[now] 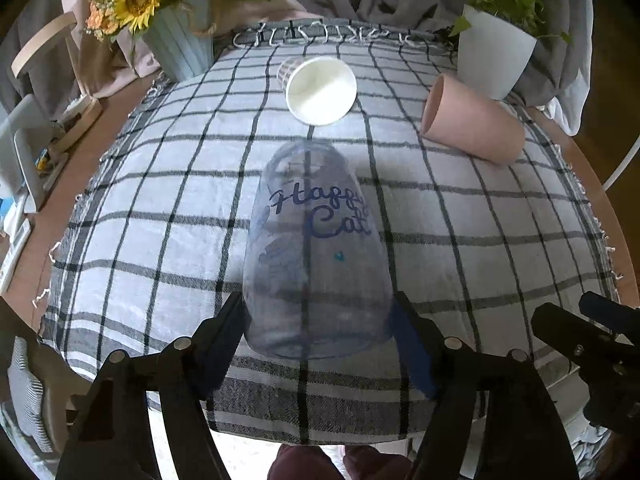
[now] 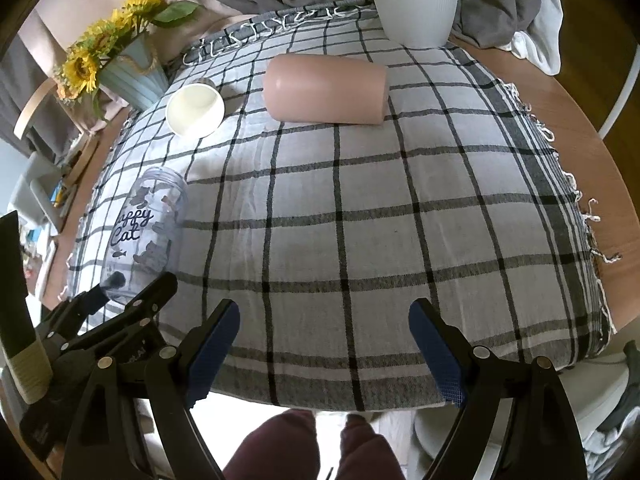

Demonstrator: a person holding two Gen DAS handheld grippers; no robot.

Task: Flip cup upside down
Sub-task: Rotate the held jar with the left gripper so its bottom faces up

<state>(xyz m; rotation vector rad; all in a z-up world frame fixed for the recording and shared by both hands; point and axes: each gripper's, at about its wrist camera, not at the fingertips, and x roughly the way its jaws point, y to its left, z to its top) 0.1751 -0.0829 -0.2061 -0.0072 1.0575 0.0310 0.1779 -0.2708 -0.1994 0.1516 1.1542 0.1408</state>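
A clear plastic cup [image 1: 316,248] printed "Happy Cat" lies on its side on the checked cloth [image 1: 140,220], its wide end towards me. My left gripper [image 1: 318,312] has a finger on each side of that end; whether the pads press it I cannot tell. The cup also shows in the right wrist view [image 2: 144,236], with the left gripper [image 2: 120,292] at its near end. My right gripper [image 2: 324,316] is open and empty above the cloth [image 2: 400,200] near the table's front edge. A white paper cup [image 1: 320,90] and a pink cup [image 1: 472,120] lie on their sides farther back.
A blue pot of sunflowers [image 1: 180,36] stands at the back left and a white plant pot [image 1: 496,52] at the back right. The round wooden table [image 2: 592,128] shows around the cloth. My right gripper's body [image 1: 592,344] is at the left view's right edge.
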